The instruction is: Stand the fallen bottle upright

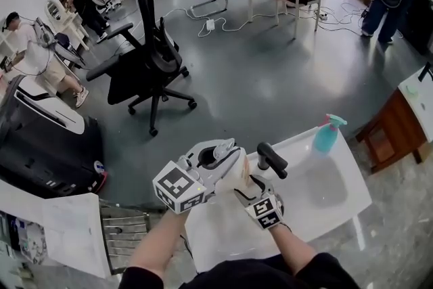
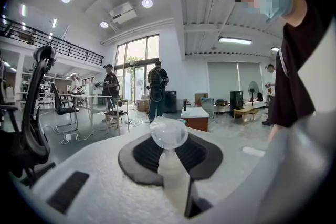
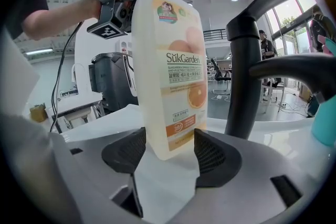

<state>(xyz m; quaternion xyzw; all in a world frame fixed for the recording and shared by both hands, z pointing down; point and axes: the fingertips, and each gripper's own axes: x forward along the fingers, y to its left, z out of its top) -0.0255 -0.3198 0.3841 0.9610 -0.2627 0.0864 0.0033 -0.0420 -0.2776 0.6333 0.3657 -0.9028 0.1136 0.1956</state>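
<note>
My left gripper (image 2: 172, 165) reaches in about level, clenched on the bottle (image 3: 170, 60) at its pump neck. My right gripper (image 3: 167, 152) tips slightly down, jaws released and spread either side of the bottle's base. The bottle is near upright over the white counter (image 1: 338, 193), beside the black faucet (image 1: 272, 159).

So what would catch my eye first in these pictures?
A cream, orange-labelled SukGarden bottle is upright beside the black faucet at the white sink. The left gripper clamps its neck, while the fingers of the right gripper stand open around its base. A teal spray bottle sits at the sink's far edge.
</note>
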